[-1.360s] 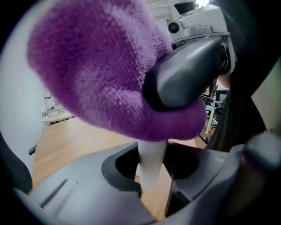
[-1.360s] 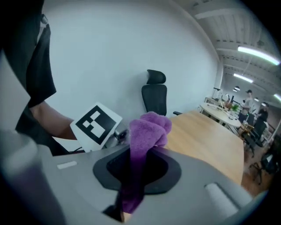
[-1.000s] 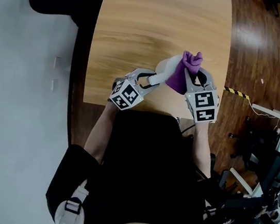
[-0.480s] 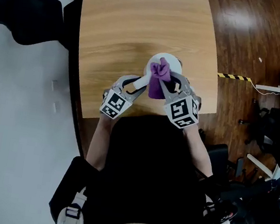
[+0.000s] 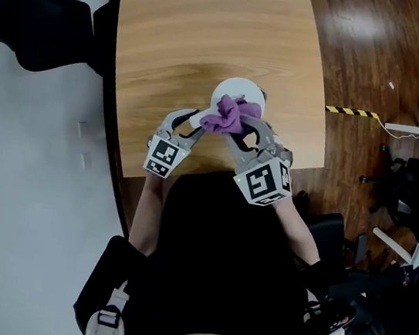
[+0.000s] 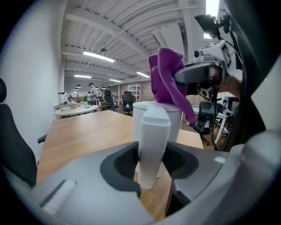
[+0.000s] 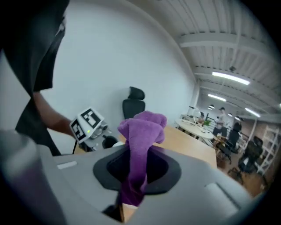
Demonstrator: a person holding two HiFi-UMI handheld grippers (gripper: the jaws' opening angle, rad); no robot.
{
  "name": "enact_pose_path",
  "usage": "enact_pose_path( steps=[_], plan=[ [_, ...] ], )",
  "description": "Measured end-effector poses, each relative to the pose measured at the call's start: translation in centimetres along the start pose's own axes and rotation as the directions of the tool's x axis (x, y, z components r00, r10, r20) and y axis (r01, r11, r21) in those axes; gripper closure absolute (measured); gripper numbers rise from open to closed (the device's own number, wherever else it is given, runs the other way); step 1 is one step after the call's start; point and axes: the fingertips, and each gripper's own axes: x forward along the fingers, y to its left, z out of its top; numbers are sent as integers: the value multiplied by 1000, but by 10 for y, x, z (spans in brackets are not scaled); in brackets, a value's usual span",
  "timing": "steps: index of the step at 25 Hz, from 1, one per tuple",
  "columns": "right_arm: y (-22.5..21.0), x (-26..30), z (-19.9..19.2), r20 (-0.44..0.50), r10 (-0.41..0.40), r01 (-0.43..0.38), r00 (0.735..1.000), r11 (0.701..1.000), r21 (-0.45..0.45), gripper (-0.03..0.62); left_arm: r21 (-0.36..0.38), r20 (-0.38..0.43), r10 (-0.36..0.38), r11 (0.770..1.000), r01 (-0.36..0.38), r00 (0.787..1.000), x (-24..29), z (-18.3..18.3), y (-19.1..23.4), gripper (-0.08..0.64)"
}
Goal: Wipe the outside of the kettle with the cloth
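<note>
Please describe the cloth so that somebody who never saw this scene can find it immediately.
Find the wooden table; a white kettle stands near its edge by the person. The cloth is bunched at the kettle's top, pinched in the right gripper. It is the only purple thing there.

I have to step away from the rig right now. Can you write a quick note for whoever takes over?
The left gripper is shut on the handle and holds the kettle upright on the table.
The right gripper is shut on the cloth, which is bunched at the kettle's top rim on the person's side.
Done: both grips are set and the cloth is at the kettle. How much has been wiped cannot be told.
Left: wipe round the outside, from the rim down to the base.
</note>
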Motion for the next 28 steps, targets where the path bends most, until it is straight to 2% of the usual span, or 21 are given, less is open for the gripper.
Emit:
enact_pose_path(
  steps=[1, 2, 3, 6, 9, 10, 11, 13, 15, 17, 18, 20, 22, 23, 25, 27, 28],
  plan=[
    [16, 10, -9, -22, 24, -26, 999, 997, -76, 537, -2, 1, 8, 1000, -8, 1000, -3, 0, 1, 284],
    [21, 15, -21, -39, 26, -30, 999, 994, -107, 535, -2, 0, 11, 1000, -11, 1000, -4, 0, 1, 283],
    [15, 15, -30, -33, 14, -17, 999, 995, -94, 537, -1, -2, 10, 1000, -10, 1000, -3, 0, 0, 284],
    [-42, -2, -68, 3, -81, 81, 997, 993, 84, 537, -13, 1, 7, 1000, -7, 1000, 7, -1, 2, 281],
    [-101, -21, -104, -81, -215, 229, 973, 943, 241, 538, -23, 4, 17, 1000, -17, 1000, 9, 0, 8, 281],
    [-112, -24, -97, -93, -234, 251, 968, 934, 256, 538, -24, 4, 20, 1000, -20, 1000, 9, 0, 10, 281],
    [-115, -23, -77, -74, -233, 244, 970, 937, 251, 538, -24, 5, 23, 999, -22, 1000, 8, 1, 12, 281],
    [-91, -3, -19, -14, -142, 142, 990, 975, 173, 538, -24, 10, 29, 999, -29, 1000, 4, 2, 15, 281],
    [-41, 31, 15, -45, 11, -10, 999, 1000, 25, 537, -26, 17, 42, 999, -41, 999, -2, 3, 16, 281],
    [-5, 59, 3, -151, 94, -109, 984, 990, -92, 537, -30, 21, 56, 998, -56, 998, -3, 2, 14, 281],
    [0, 66, -8, -181, 104, -125, 978, 987, -104, 535, -32, 21, 61, 998, -61, 998, -2, 2, 13, 282],
    [-18, 64, -22, -177, 83, -89, 981, 996, -30, 537, -31, 22, 65, 997, -64, 998, -2, 1, 12, 282],
    [-60, 50, -42, -169, -6, 21, 986, 996, 84, 537, -31, 23, 64, 998, -63, 998, -2, 1, 14, 282],
    [-84, 40, -58, -180, -60, 88, 982, 985, 150, 538, -31, 23, 63, 998, -63, 998, -2, 1, 16, 282],
    [-124, 22, -86, -231, -140, 201, 963, 943, 264, 538, -34, 22, 62, 998, -61, 998, -3, 2, 18, 282],
    [-134, 11, -69, -203, -163, 223, 965, 922, 317, 538, -36, 21, 60, 998, -59, 998, -4, 3, 20, 282],
    [-124, 13, -43, -148, -144, 184, 979, 932, 311, 538, -36, 22, 59, 998, -58, 998, -3, 2, 20, 282]
  ],
)
